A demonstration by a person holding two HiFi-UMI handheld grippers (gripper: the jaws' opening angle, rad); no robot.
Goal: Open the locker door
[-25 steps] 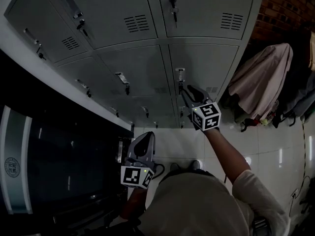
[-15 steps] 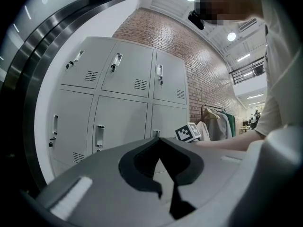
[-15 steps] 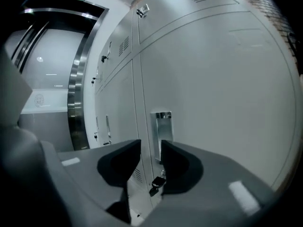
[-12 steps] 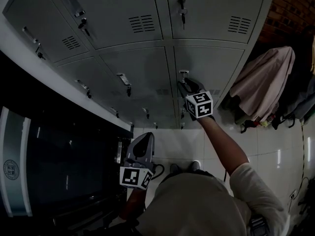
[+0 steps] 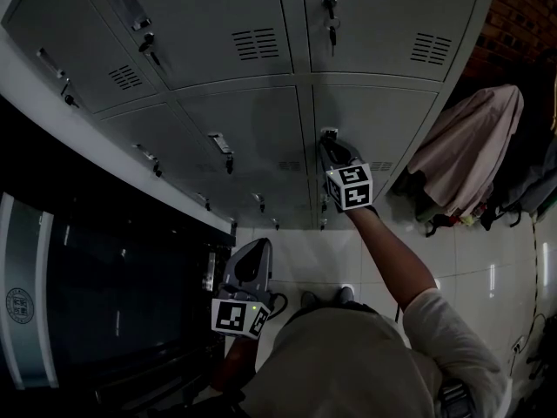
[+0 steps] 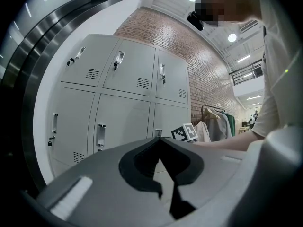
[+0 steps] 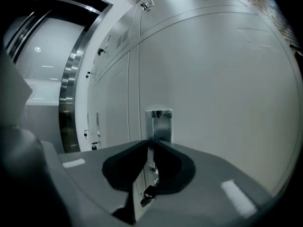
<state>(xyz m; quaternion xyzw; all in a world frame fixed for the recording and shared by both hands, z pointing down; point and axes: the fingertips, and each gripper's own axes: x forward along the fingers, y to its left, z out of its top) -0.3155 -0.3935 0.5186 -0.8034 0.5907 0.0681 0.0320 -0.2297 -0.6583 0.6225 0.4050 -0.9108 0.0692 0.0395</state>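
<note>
Locker door (image 5: 376, 116) under the right claw (image 5: 332, 150) sat in the lower row, at the right end of the grey bank of lockers (image 5: 218, 50), and it lay flush with the doors around it. Its handle (image 5: 329, 134), a bright metal plate near the door's left edge, was where the outstretched right arm had placed the claw. In the right gripper view the right claw (image 7: 151, 143) was closing on the handle (image 7: 161, 121), with the handle's thin metal pull in the narrow gap between the two jaws. A small dark key tag (image 7: 147, 193) hung just below. The left claw (image 5: 253, 247) hung low beside the person's body, well apart from the lockers. Its own view showed the left claw (image 6: 158, 140) with jaws together and nothing between them. A pale garment (image 5: 466, 146) hung on a rack to the right of the lockers, above the glossy tiled floor (image 5: 470, 264).
</note>
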